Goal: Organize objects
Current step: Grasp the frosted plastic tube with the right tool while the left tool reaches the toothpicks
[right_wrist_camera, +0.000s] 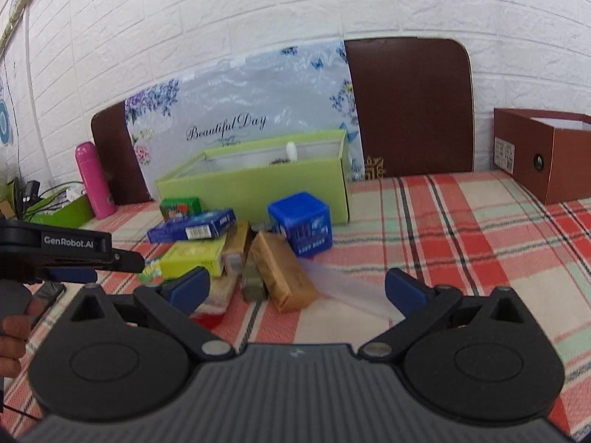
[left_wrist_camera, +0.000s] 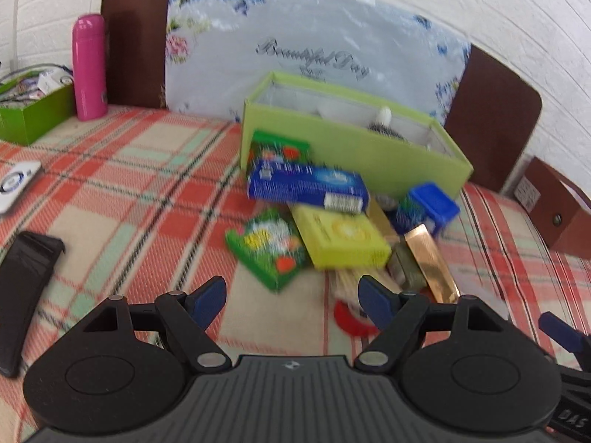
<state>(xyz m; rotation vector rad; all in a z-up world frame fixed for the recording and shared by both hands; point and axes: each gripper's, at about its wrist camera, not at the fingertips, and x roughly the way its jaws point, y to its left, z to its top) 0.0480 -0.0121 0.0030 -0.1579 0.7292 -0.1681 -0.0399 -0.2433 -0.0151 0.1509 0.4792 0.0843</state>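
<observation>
While both claws hang above the red, green and cream plaid tablecloth (right_wrist_camera: 461, 221), the left gripper (left_wrist_camera: 291, 297) and the right gripper (right_wrist_camera: 295, 288) each stand spread wide, holding nothing. Just ahead lies a heap of small packages: a long blue cardboard carton (left_wrist_camera: 308, 186) on top, a yellow-green flat box (left_wrist_camera: 341, 240), a green printed box (left_wrist_camera: 269, 253), a gold-wrapped bar (right_wrist_camera: 286, 271) and a blue cube-shaped box (right_wrist_camera: 303, 223). Behind the heap stands an open lime-green rectangular box (right_wrist_camera: 255, 184) holding a white-topped item, otherwise hard to make out. Far right sits an open brown cardboard box (right_wrist_camera: 539, 158); far left, a pink flask (left_wrist_camera: 88, 66).
</observation>
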